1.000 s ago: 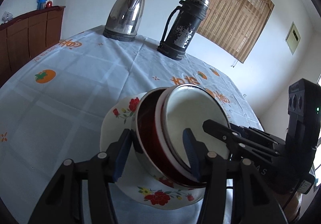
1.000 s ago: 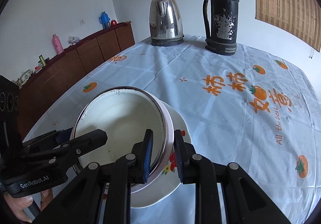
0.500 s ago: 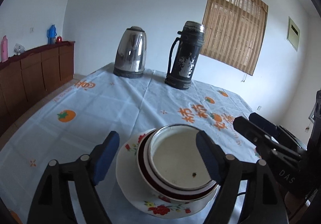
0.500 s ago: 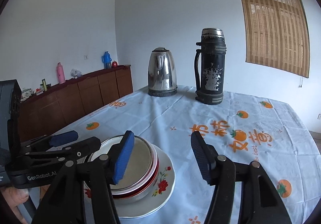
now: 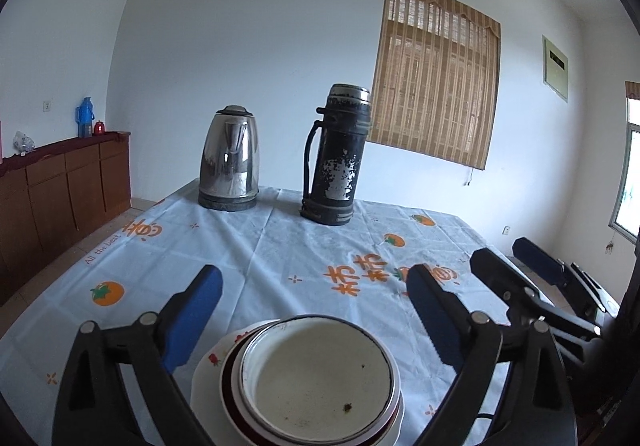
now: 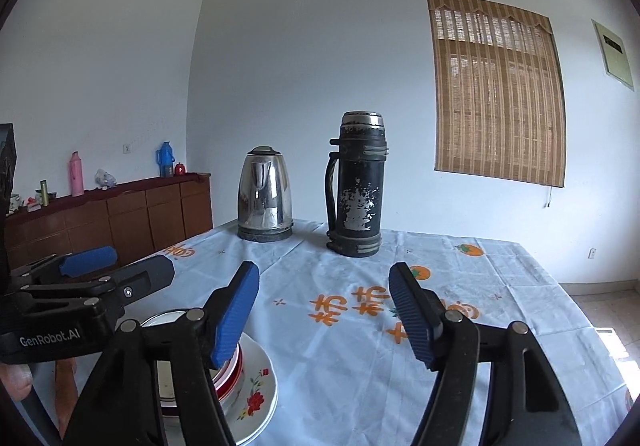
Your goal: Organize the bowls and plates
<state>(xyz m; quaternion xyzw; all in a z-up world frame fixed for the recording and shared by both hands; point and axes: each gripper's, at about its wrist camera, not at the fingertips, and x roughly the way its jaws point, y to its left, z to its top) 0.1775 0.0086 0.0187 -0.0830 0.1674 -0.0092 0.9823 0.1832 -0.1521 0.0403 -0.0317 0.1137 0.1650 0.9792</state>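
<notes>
Two bowls and one plate in front of me: a white bowl (image 5: 316, 378) nested in a red bowl (image 5: 230, 386), the pair sitting on a flowered plate (image 6: 256, 398) at the near edge of the table (image 5: 280, 246). My left gripper (image 5: 314, 320) hangs just above the stack, level, its two blue pads (image 5: 192, 320) spread wide to either side of the bowls and touching neither. My right gripper (image 6: 324, 316) sits beside it to the right, also level and pointing across the table, fingers wide apart with nothing between them; its left pad (image 6: 236, 312) overlaps the stack in my view, though I can't tell whether it touches. Further back, one steel kettle (image 5: 230, 162) stands on the left and one black flask (image 5: 336, 158) just right of it, both upright, close together but apart. One wooden sideboard (image 6: 108, 218) lines the left wall, and one bamboo blind (image 6: 496, 90) hangs on the right.
</notes>
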